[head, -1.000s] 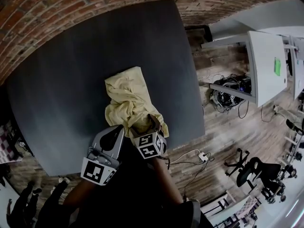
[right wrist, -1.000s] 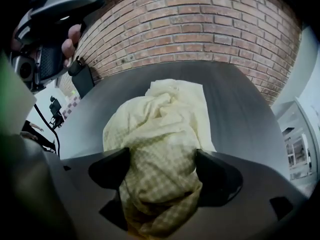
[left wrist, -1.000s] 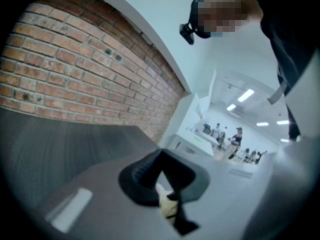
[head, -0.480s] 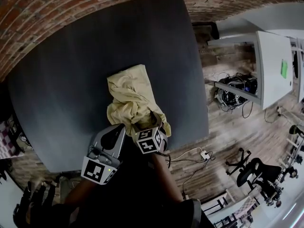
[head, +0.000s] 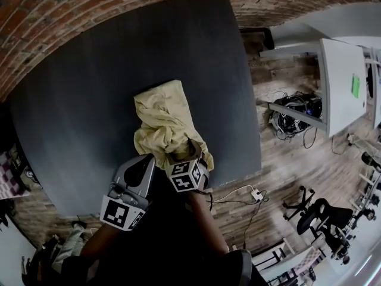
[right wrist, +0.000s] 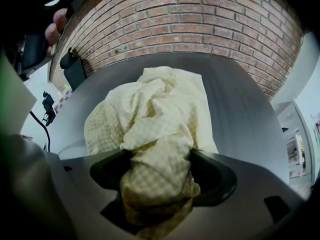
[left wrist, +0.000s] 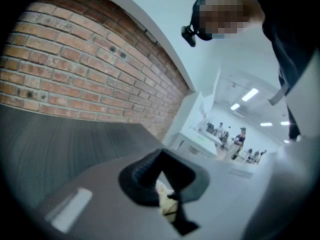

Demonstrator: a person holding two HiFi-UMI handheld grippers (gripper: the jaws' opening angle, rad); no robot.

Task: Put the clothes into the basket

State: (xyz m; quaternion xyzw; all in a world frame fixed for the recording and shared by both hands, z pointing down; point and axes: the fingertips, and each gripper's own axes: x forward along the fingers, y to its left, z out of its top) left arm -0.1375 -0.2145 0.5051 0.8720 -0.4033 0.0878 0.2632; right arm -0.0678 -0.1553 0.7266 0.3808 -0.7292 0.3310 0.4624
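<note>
A pale yellow checked cloth [head: 164, 121] lies bunched on the dark round-cornered table [head: 89, 70], near its front edge. My right gripper [head: 186, 154] is shut on the cloth's near end; in the right gripper view the fabric [right wrist: 155, 109] fills the gap between the jaws of that gripper [right wrist: 160, 169]. My left gripper [head: 143, 167] hangs just left of it at the table's front edge, tilted up towards the room. Its jaws [left wrist: 162, 159] look shut, with a scrap of yellow cloth [left wrist: 165, 206] showing low behind them. No basket is in view.
A brick wall [head: 71, 5] runs behind the table. To the right are wooden floor, a white desk [head: 339, 82], tangled cables [head: 292, 115], a power strip [head: 255, 195] and black office chairs [head: 318, 213]. A person's dark sleeves fill the bottom.
The head view has shifted slightly. Both grippers stay almost where they were, the right one still holding the cloth's near end.
</note>
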